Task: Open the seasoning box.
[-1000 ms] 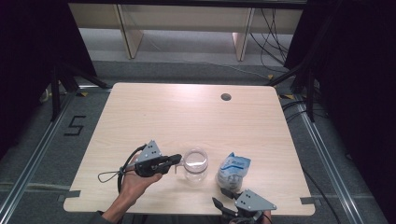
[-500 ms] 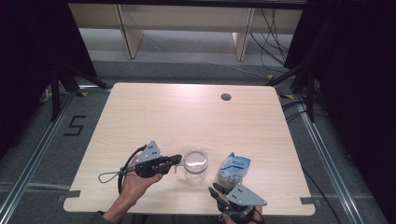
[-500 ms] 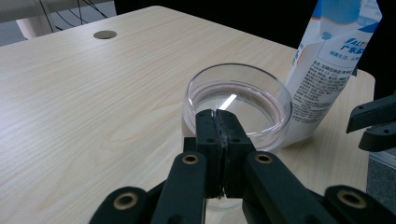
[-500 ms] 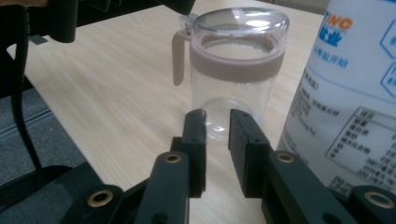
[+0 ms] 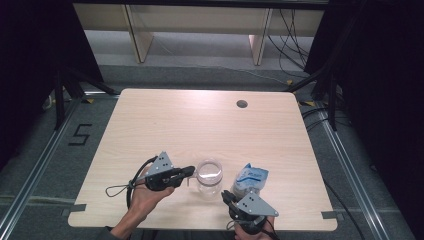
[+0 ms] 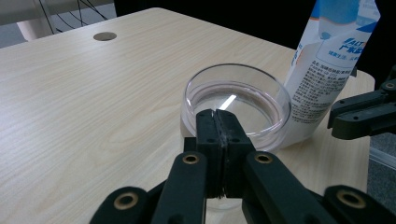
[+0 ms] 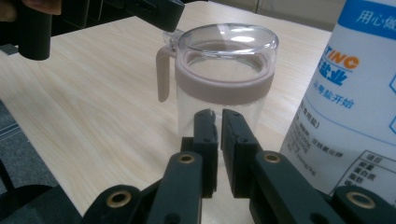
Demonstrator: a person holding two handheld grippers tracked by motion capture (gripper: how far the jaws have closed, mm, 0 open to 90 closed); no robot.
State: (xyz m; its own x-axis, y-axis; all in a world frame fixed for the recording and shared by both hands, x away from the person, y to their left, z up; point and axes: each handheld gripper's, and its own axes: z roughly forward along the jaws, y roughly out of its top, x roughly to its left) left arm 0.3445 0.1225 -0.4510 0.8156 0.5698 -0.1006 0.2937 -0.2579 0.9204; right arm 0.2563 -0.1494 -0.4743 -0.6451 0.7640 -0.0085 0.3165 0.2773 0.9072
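A clear glass jug (image 5: pixel 209 176) with a pale mauve band and handle is seen standing upright near the front edge of the wooden counter (image 5: pixel 200 125), between the two claws. No contents can be made out inside it.

Left claw (image 5: pixel 189 171): held level in the person's left hand (image 5: pixel 146 196), pointed toward the jug from its left. In the left gripper view the jaws are seen pressed together, tips at the jug's near rim (image 6: pixel 236 105). Whether the handle is pinched between them cannot be told; in the right gripper view the claw's tip (image 7: pixel 159 11) is seen right at the top of the handle (image 7: pixel 163 70).

Right claw (image 5: pixel 226 196): held at the front edge of the counter, just in front of the jug and a white-and-blue printed pouch (image 5: pixel 250 177). Its jaws have just been closing; in the right gripper view they are seen almost together, a thin slit left between them, nothing held. The jug (image 7: pixel 224 74) is seen directly beyond the tips.

The pouch is seen standing just right of the jug; touching or a small gap cannot be told. A round cable hole (image 5: pixel 242 104) is noted at the far side of the counter.
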